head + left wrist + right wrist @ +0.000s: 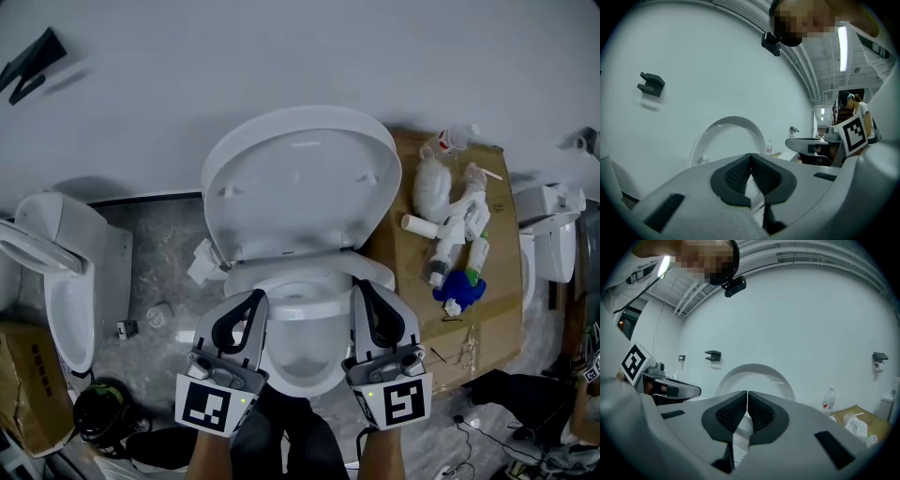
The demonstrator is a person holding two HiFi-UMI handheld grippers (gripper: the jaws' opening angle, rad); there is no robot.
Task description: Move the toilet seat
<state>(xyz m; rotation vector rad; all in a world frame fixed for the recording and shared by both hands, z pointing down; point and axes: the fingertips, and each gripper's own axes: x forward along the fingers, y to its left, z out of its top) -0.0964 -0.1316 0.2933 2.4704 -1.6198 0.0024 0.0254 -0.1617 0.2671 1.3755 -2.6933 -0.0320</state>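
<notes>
A white toilet (300,361) stands against the wall straight ahead. Its lid (300,178) is tipped up and leans back on the wall, underside with small bumpers facing me. Below it the seat ring (309,284) seems to lie over the bowl; I cannot tell if it is lifted off the rim. My left gripper (255,298) is at the bowl's left side and my right gripper (361,286) at its right, both above the rim. Both are shut with nothing between the pads. The left gripper (751,157) and right gripper (746,393) each face the raised white arch (731,125) (754,373).
A second toilet (56,272) stands at the left and another (553,234) at the far right. A large cardboard box (487,309) beside the toilet carries bottles and a blue thing (459,286). A black bracket (33,61) hangs on the wall. Another box (28,384) and cables lie on the floor.
</notes>
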